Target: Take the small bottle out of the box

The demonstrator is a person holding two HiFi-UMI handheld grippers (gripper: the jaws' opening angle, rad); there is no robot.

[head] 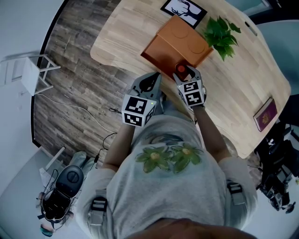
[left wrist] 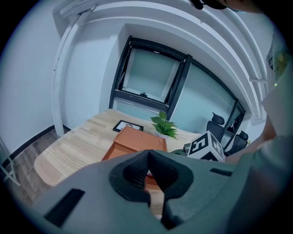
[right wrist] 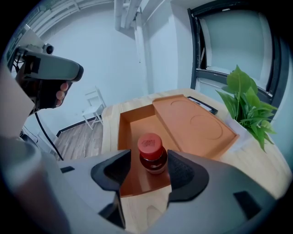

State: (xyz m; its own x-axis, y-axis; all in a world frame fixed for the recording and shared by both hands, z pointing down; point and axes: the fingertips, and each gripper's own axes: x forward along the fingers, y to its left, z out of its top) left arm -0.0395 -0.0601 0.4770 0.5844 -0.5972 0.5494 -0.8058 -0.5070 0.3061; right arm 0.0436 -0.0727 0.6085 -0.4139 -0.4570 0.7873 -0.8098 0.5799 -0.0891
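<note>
Red-capped small bottle (right wrist: 152, 153), cap print unreadable, stands in orange box (right wrist: 132, 123), centre frame. right gripper (right wrist: 149, 165) wide around it; left gripper (left wrist: 149, 168) closed, empty. Pale wood table (head: 233, 79); plank floor (head: 74, 79) upper left.

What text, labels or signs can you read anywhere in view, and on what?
No readable words anywhere.
Red cap of the small bottle: raised marks, too blurred.
Maroon booklet: gold emblem, too small.
Framed picture: deer-head drawing, no words.
Marker cubes: square patterns, no letters.
</note>
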